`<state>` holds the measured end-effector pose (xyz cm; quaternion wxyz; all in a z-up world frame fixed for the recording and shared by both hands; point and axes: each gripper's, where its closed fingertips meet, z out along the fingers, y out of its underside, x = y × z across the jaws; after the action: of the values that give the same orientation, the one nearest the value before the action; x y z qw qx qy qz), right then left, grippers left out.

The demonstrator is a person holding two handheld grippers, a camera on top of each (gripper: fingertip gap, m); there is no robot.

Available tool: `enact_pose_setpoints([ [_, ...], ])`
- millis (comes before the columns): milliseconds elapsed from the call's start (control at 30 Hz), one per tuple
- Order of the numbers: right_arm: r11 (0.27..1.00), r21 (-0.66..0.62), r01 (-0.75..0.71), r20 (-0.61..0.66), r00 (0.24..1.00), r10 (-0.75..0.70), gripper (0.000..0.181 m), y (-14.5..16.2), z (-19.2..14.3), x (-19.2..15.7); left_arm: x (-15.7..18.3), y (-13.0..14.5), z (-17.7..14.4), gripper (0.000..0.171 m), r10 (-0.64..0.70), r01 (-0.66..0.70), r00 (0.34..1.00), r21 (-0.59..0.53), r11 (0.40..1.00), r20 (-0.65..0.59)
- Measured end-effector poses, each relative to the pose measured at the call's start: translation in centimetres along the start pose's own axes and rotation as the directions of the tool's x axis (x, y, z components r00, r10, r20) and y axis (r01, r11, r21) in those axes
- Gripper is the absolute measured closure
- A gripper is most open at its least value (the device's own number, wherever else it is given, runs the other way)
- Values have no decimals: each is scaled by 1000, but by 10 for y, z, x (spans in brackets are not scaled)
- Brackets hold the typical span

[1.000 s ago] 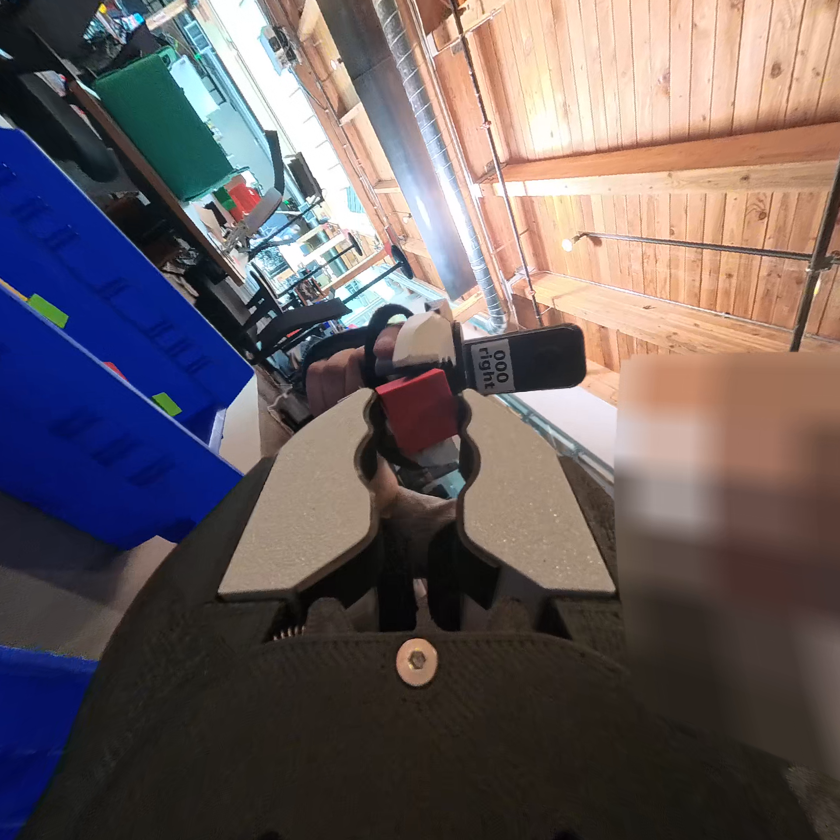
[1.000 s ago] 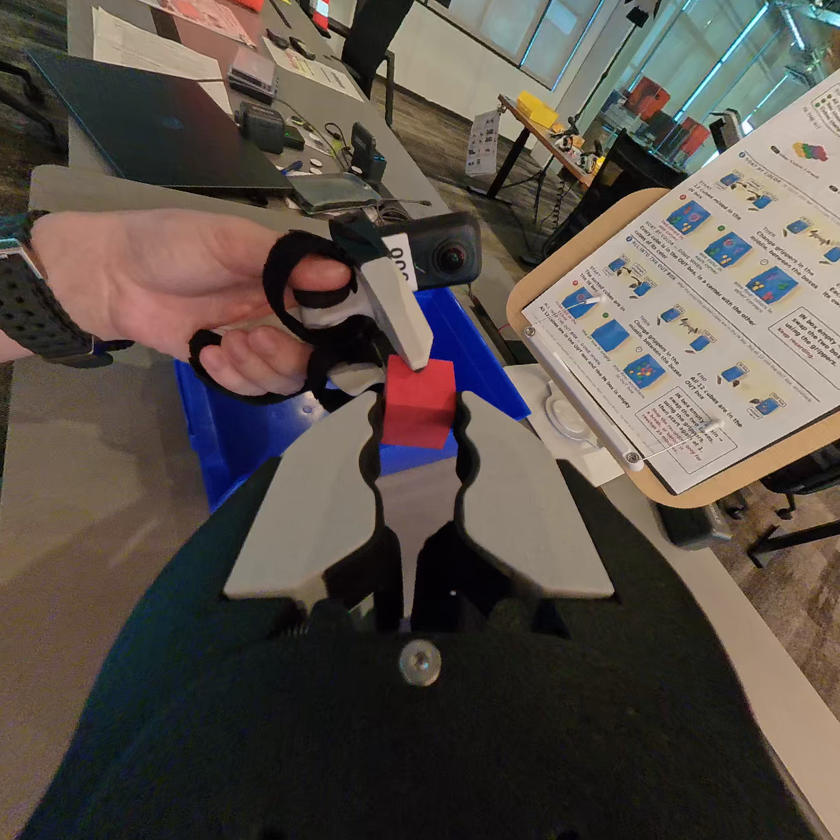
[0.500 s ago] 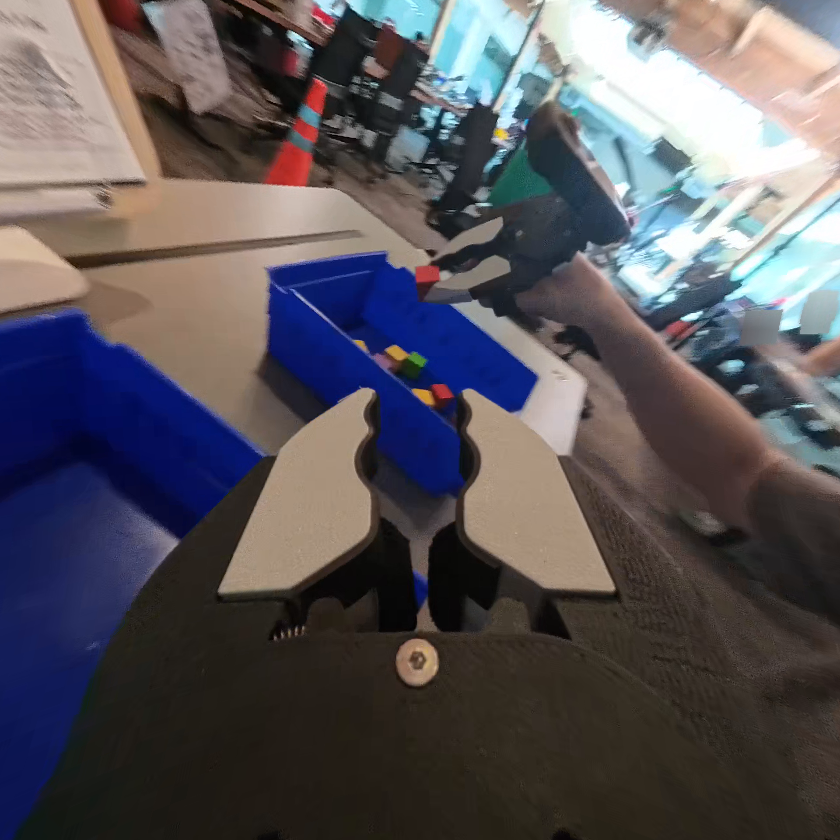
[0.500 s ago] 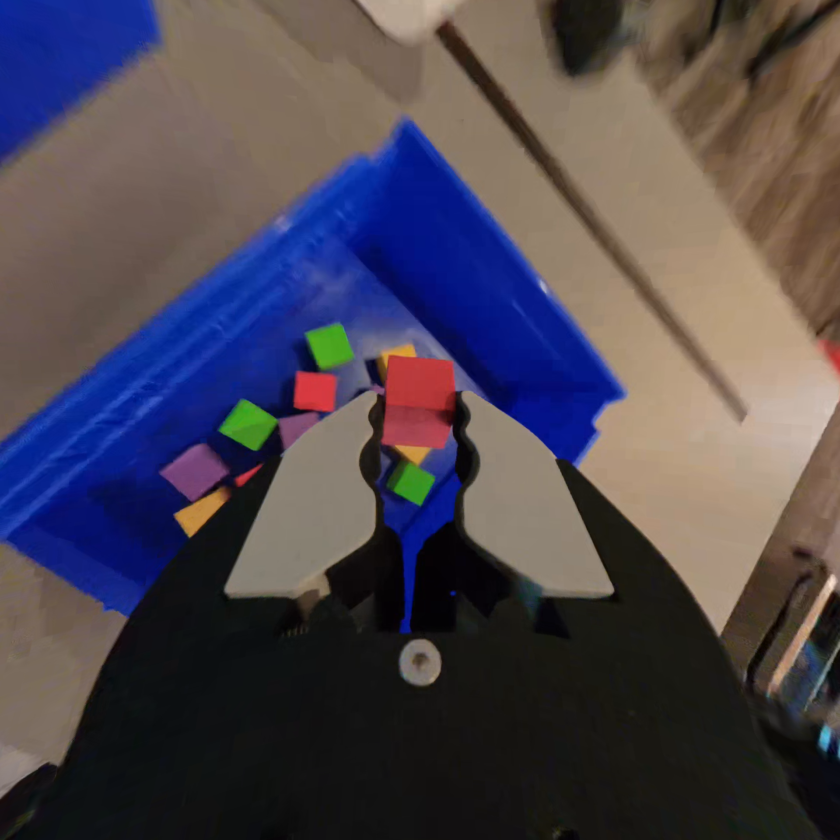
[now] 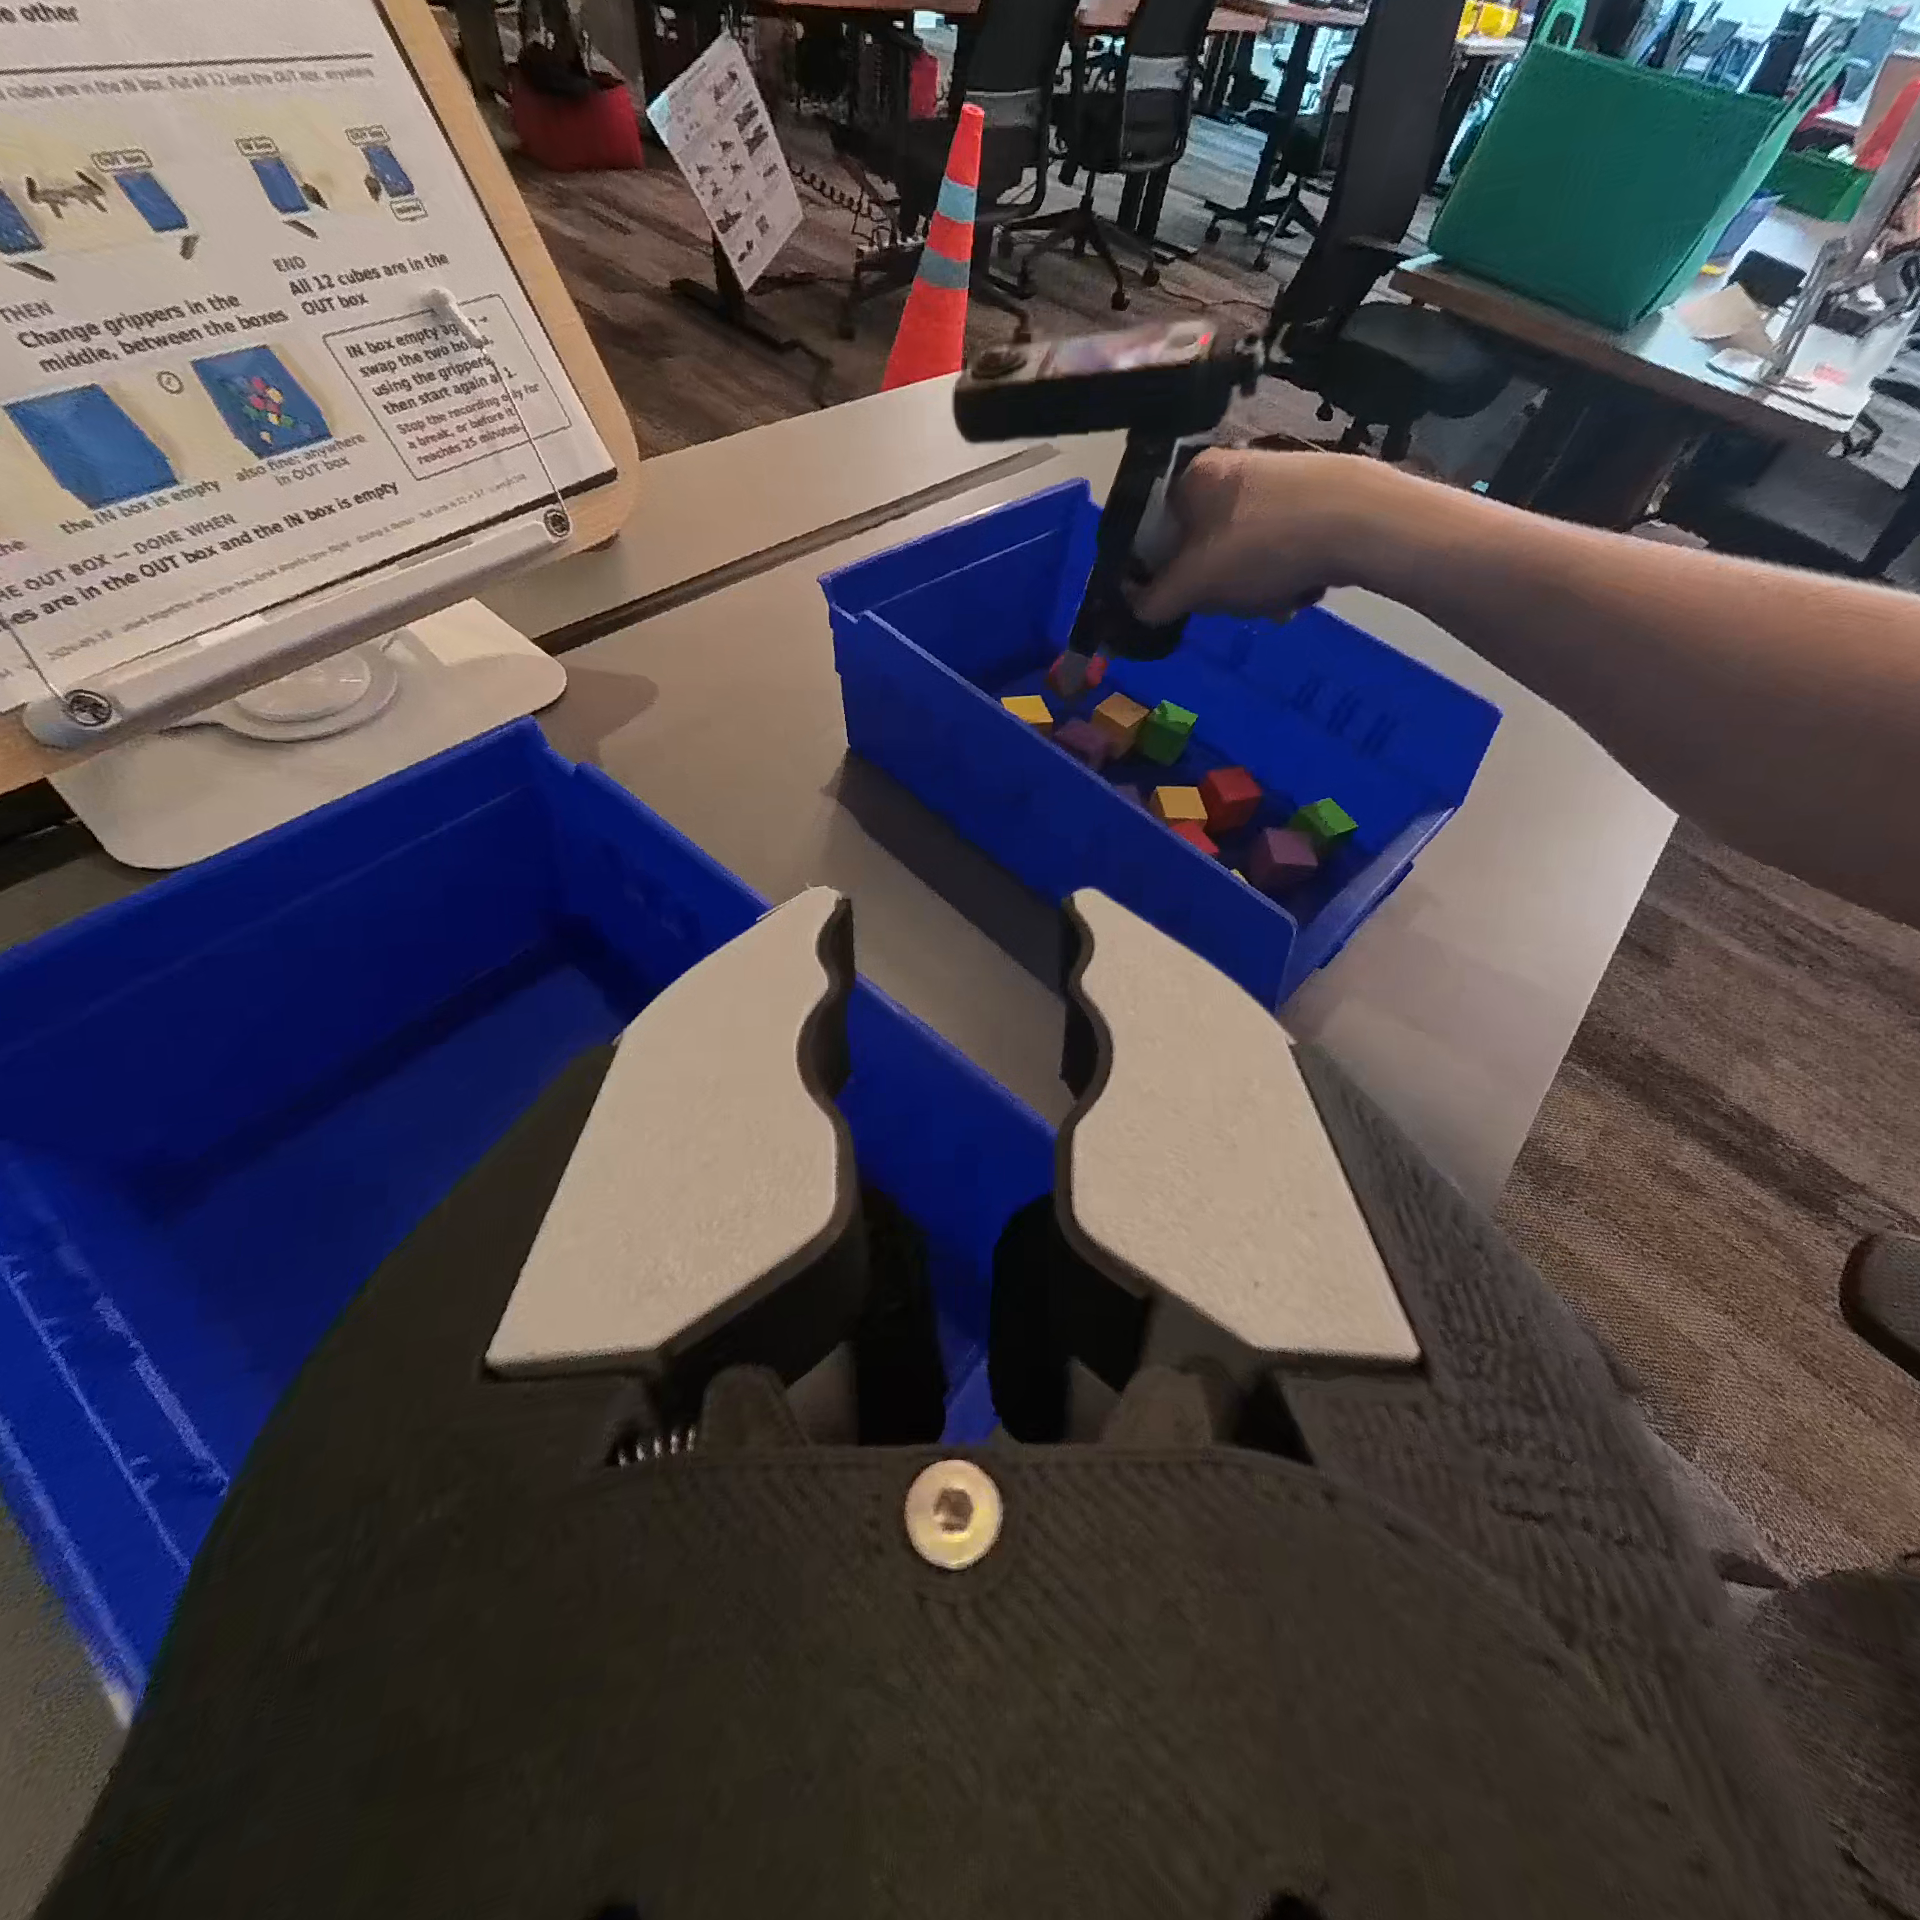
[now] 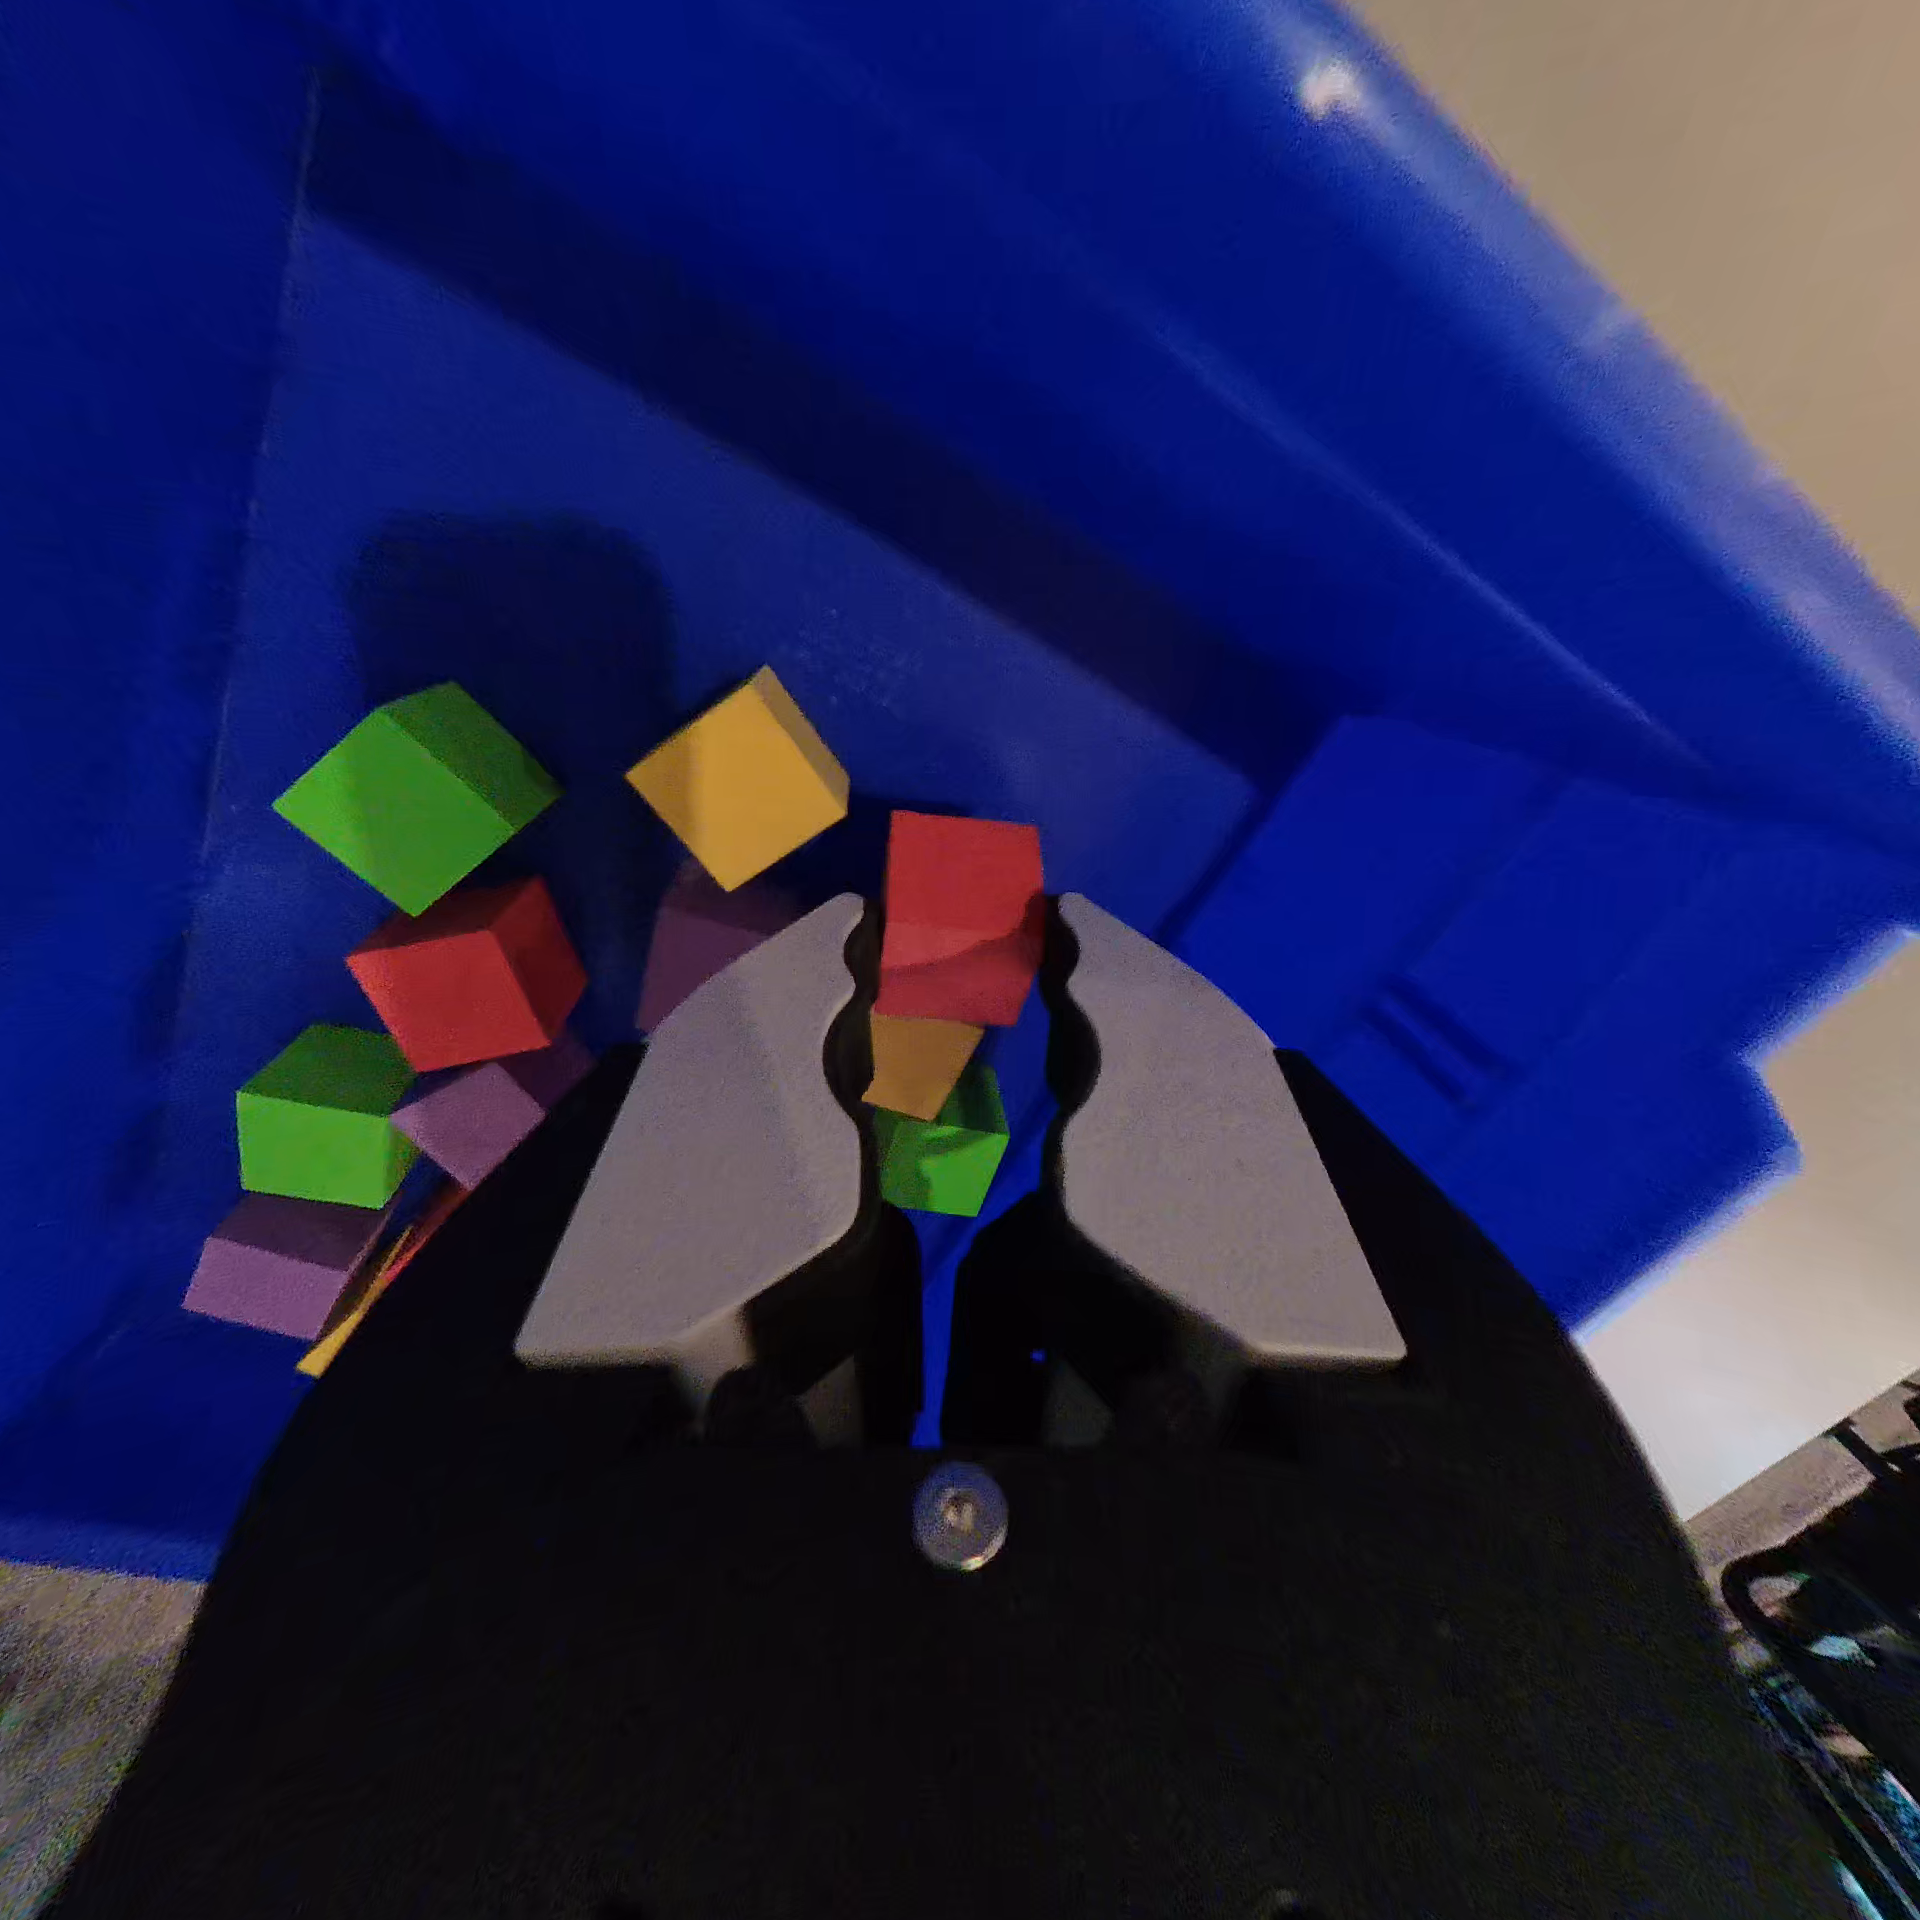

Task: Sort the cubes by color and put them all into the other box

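My right gripper (image 6: 958,906) is shut on a red cube (image 6: 961,868) and holds it low inside a blue bin (image 6: 1039,416), just above several loose cubes: green (image 6: 416,795), yellow (image 6: 738,774), red (image 6: 468,977) and purple (image 6: 281,1268). The left wrist view shows the same right gripper (image 5: 1081,665) in a person's hand, reaching down into that bin (image 5: 1039,831) with the red cube (image 5: 1075,673) at its tip. My left gripper (image 5: 956,925) is open and holds nothing. It hovers over the right wall of a second, empty blue bin (image 5: 312,1039).
A board with a printed sheet (image 5: 260,312) stands on a white base behind the empty bin. The grey table (image 5: 727,707) ends just right of the cube bin, with carpet beyond. An orange cone (image 5: 945,260), office chairs and a green box (image 5: 1600,177) stand farther back.
One second ago both grippers held the red cube in the air. My left gripper let go and swung over the empty bin. My right gripper carried the cube down into the cube bin.
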<state>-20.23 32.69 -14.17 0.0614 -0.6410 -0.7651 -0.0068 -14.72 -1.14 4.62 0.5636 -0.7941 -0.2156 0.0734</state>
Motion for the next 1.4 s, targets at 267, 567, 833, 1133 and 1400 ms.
enact_pose_setpoints([
  [267, 997, -65, 37, 16, 999, -36, 147, -1, 7, -5, -5, -3, -7, 133, -2, 2, 1000, -1, 1000, -13],
  [567, 999, -4, 35, -1, 999, -35, 139, -2, -10, -3, -11, 0, -11, 133, 7, -7, 1000, -16, 1000, 4],
  [833, 957, 276, 89, -62, 995, -75, 140, 1, -89, -16, -29, 9, -4, 123, -6, 8, 998, -41, 999, 57],
  [1133, 764, 628, 147, -132, 988, -81, 140, 36, -179, -51, -28, 2, -13, 119, 62, -64, 989, 9, 998, 131],
  [1400, 460, 877, 138, -153, 988, -5, 139, 87, -188, -97, -40, 35, -48, 95, 98, -146, 938, 122, 982, 331],
])
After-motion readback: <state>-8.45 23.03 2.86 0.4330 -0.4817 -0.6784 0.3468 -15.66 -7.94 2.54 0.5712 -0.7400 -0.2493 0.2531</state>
